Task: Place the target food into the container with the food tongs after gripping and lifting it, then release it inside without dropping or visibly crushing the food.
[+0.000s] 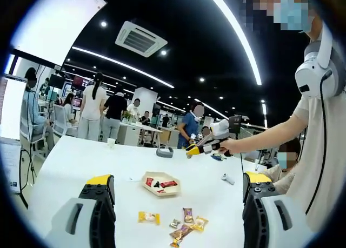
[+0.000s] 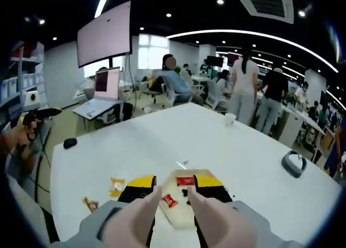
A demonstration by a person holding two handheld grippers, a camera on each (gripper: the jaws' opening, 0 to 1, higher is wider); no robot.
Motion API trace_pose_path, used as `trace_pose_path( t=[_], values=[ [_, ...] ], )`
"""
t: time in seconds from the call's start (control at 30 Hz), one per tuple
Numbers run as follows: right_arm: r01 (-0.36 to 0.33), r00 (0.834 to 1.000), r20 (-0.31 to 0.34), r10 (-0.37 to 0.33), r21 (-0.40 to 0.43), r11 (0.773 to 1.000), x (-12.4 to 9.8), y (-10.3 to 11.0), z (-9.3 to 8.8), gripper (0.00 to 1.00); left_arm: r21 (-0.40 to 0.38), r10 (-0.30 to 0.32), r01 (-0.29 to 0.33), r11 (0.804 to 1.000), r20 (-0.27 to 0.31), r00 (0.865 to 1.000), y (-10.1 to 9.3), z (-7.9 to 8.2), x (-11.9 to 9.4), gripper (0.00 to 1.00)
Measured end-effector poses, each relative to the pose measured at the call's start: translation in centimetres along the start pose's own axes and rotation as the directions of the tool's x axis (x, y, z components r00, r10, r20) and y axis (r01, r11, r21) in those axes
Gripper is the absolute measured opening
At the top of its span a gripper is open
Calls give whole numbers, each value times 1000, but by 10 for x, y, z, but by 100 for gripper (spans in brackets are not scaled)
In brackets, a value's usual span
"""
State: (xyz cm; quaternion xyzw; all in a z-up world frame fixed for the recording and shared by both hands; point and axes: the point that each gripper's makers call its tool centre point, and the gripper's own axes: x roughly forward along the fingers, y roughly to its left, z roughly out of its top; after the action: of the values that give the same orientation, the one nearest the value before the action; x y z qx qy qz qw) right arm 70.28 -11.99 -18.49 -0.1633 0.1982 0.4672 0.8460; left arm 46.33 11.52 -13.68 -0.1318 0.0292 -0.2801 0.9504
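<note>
Both hand-held grippers, left and right, hang spread above the desk; red packets, print perhaps unreadable, lie in the tray.

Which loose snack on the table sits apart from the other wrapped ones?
The yellow snack. It lies alone on the white table, off to the left of the cluster of wrapped pieces, in front of the tray in the left gripper view.
</note>
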Motion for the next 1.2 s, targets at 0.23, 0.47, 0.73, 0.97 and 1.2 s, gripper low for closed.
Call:
trace_pose_path(
  t=[0.23,0.47,0.73,0.97,1.2],
  values=[
    [-1,1000,-13,1,-5,1000,-3,2,-5,26,-8,-19,19,1000,9,1000,-1,4,1,99],
    [12,999,-35,-12,12,1000,-5,-1,-16,26,5,-15,15,1000,5,1000,2,5,-2,99],
    [6,1000,-30,-5,37,999,-3,4,-18,26,-4,-45,45,999,0,999,3,9,-8,99],
    [-50,999,-19,50,12,999,3,22,-18,26,19,-43,43,999,-11,999,4,13,-24,99],
    [-98,995,-14,98,-39,994,6,43,-13,27,8,-74,74,997,-37,997,1,13,-35,99]
  ],
)
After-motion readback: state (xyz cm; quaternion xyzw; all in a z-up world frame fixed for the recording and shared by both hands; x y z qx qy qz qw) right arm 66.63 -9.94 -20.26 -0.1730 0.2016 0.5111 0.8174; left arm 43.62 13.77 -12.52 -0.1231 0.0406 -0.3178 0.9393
